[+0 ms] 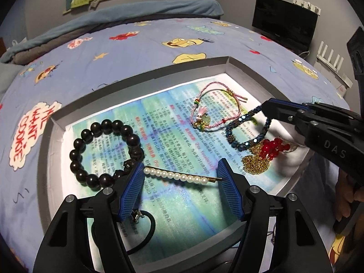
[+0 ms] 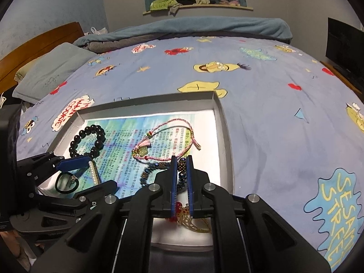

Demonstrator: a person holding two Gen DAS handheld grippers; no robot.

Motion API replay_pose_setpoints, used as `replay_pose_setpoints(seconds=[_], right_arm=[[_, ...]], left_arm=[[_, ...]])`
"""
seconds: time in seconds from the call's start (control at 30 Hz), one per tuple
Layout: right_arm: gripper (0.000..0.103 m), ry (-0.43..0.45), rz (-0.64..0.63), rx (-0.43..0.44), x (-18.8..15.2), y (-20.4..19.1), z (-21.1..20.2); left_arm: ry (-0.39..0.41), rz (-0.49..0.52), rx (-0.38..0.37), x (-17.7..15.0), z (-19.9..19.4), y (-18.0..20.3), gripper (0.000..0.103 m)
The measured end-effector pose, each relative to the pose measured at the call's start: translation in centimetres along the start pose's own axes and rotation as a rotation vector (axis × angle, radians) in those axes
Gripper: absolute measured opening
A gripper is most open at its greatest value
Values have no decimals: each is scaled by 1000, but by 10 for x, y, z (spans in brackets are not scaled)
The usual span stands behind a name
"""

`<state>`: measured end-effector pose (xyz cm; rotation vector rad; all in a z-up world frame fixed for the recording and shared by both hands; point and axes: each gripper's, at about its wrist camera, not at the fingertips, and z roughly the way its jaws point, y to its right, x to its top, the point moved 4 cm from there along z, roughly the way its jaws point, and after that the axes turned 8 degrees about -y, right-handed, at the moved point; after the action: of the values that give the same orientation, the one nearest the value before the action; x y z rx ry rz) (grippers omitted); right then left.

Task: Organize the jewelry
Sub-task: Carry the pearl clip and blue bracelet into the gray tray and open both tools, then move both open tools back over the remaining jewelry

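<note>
Nearest the left wrist camera, the left gripper [image 1: 180, 170] stands with its blue-padded fingers spread wide over a shallow grey cardboard tray [image 1: 145, 72] lined with a printed blue-green paper sheet [image 1: 159, 118]. Between those fingers lies a gold hairpin set with a row of white pearls [image 1: 182, 175], its ends just beside each pad without being pinched. A black elastic hair tie [image 1: 145, 234] lies under the left finger, and a bracelet of large black round beads [image 1: 103, 152] sits just left of the pin. The right gripper [image 2: 182, 170] has its fingers nearly together, clamped on a dark blue beaded bracelet [image 1: 248, 132], beside a gold chain with red beads [image 1: 264, 157] and a pink braided cord bracelet [image 1: 216, 109]. The tray rests on a purple cartoon-print bedsheet [image 2: 261, 125].
</note>
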<state>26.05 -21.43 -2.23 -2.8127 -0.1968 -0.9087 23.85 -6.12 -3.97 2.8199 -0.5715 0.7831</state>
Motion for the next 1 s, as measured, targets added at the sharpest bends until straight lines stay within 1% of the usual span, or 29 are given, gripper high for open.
replay_pose_setpoints(seconds=[0.13,0.2,0.23,0.27,0.3,0.37,0.43,0.5,0.53,0.6,0.63,0.7,0.73,0.77,0.87,1.0], right_arm=[[8,-12,-14,-6,-3,-3,2],[12,0,-21,-11,-4,-5,-3],[15,6,-26,-13,-5,-6,-7],[23,12,-30,-16,-5,-6,-10],[28,18,-33,-20,-6,-7,-13],[31,30,-33,-23,-6,-6,-20],[37,40,-21,-18,-7,-4,-29],[46,54,-10,-17,-9,-2,-41],[48,59,-6,-18,-10,-1,-45],[60,70,3,-21,-14,0,-57],[64,74,6,-22,-15,1,-63],[76,88,9,-41,-21,4,-77],[79,96,11,-47,-24,5,-83],[84,103,16,-50,-27,7,-91],[91,106,23,-50,-38,11,-106],[93,115,16,-60,-50,12,-124]], left_arm=[[1,-5,5,-1,-1,-1,68],[1,-17,7,-2,-1,-3,69],[0,-23,6,-2,-2,-4,69],[0,-31,4,-3,-4,-5,70],[3,-35,4,-4,-6,-6,73],[20,-34,23,-5,-12,-6,79],[46,-33,59,-7,-20,-5,81],[72,-31,75,-10,-31,-3,85],[79,-32,78,-11,-35,-2,86],[92,-42,81,-15,-46,-2,90],[96,-50,80,-18,-52,-3,91],[104,-65,76,-24,-64,-5,93],[107,-76,75,-29,-71,-8,94],[108,-83,74,-32,-75,-9,94],[110,-111,77,-43,-91,-17,94],[121,-139,94,-61,-111,-28,94]])
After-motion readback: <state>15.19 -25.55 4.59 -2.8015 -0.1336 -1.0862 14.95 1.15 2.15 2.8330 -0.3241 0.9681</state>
